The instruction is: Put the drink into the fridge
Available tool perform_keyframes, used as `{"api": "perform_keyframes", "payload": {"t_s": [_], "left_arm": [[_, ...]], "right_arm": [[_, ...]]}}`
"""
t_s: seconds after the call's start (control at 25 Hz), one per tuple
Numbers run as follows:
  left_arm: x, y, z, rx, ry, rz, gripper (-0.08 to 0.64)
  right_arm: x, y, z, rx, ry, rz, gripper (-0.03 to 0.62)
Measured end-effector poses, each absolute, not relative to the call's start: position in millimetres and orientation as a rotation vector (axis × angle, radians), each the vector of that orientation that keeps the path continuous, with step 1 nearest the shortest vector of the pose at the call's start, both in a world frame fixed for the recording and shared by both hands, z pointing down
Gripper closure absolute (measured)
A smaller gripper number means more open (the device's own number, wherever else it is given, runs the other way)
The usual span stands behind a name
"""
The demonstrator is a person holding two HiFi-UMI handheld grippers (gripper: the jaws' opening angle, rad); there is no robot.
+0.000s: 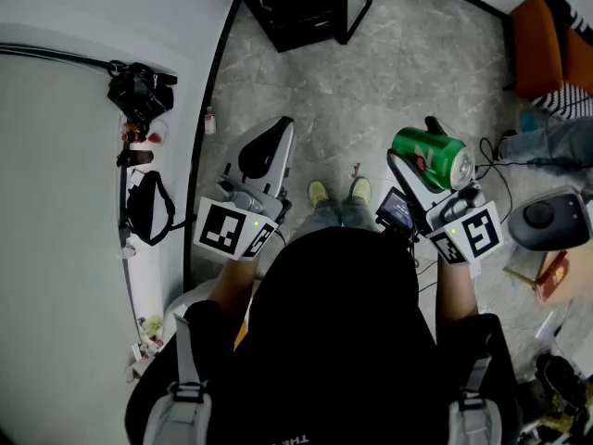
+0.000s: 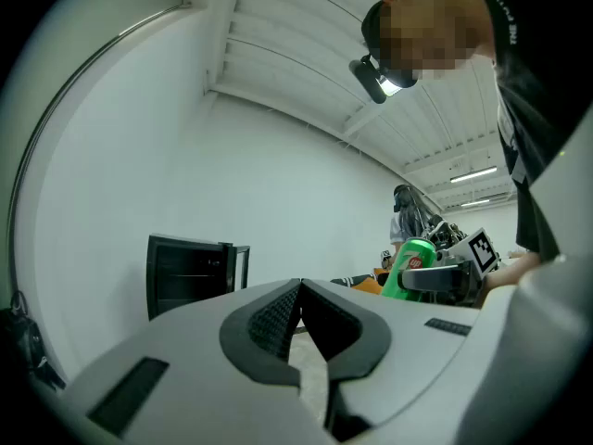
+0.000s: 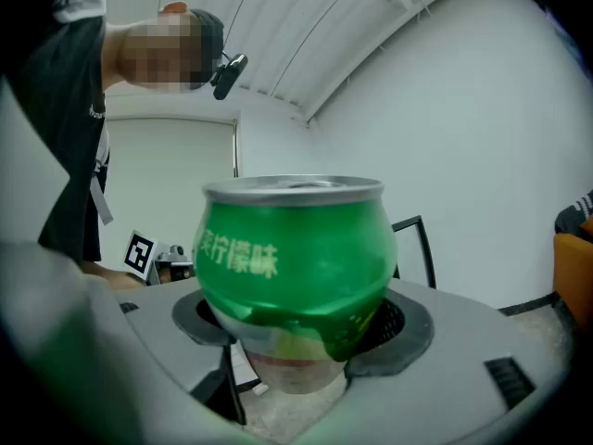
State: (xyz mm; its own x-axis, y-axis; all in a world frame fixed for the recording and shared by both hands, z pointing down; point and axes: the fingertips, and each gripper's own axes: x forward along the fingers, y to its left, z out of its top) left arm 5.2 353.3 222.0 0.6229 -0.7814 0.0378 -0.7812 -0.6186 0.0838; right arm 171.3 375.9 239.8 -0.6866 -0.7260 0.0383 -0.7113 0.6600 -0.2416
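Observation:
A green drink can (image 1: 434, 158) sits between the jaws of my right gripper (image 1: 422, 170), which is shut on it and held level above the floor. In the right gripper view the can (image 3: 295, 253) fills the middle, upright, with both pads pressed on its lower sides. My left gripper (image 1: 264, 151) is shut with nothing in it; its fingertips meet in the left gripper view (image 2: 301, 290). The black fridge (image 1: 301, 7) stands ahead against the far wall with its door swung open. It also shows in the left gripper view, as the fridge (image 2: 188, 272) left of the jaws.
A white wall with a black camera and a strap (image 1: 139, 95) runs along the left. An orange chair (image 1: 542, 40) and a dark round device (image 1: 553, 219) with cables stand at the right. Grey stone floor (image 1: 371, 91) lies between me and the fridge.

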Motion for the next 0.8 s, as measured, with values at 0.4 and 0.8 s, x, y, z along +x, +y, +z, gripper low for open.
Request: {"api": "perform_keyframes", "payload": {"t_s": [0.4, 0.8], "left_arm": [[-22.1, 360.1, 213.2, 2.758, -1.376, -0.002, 0.551], [-39.2, 370.5, 217.9, 2.768, -1.327, -0.026, 0.551]], "right_arm": [[138.4, 375.6, 237.9, -1.216, 2.834, -0.351, 0.255], [117.5, 381.1, 236.6, -1.255, 2.818, -0.35, 0.255]]}}
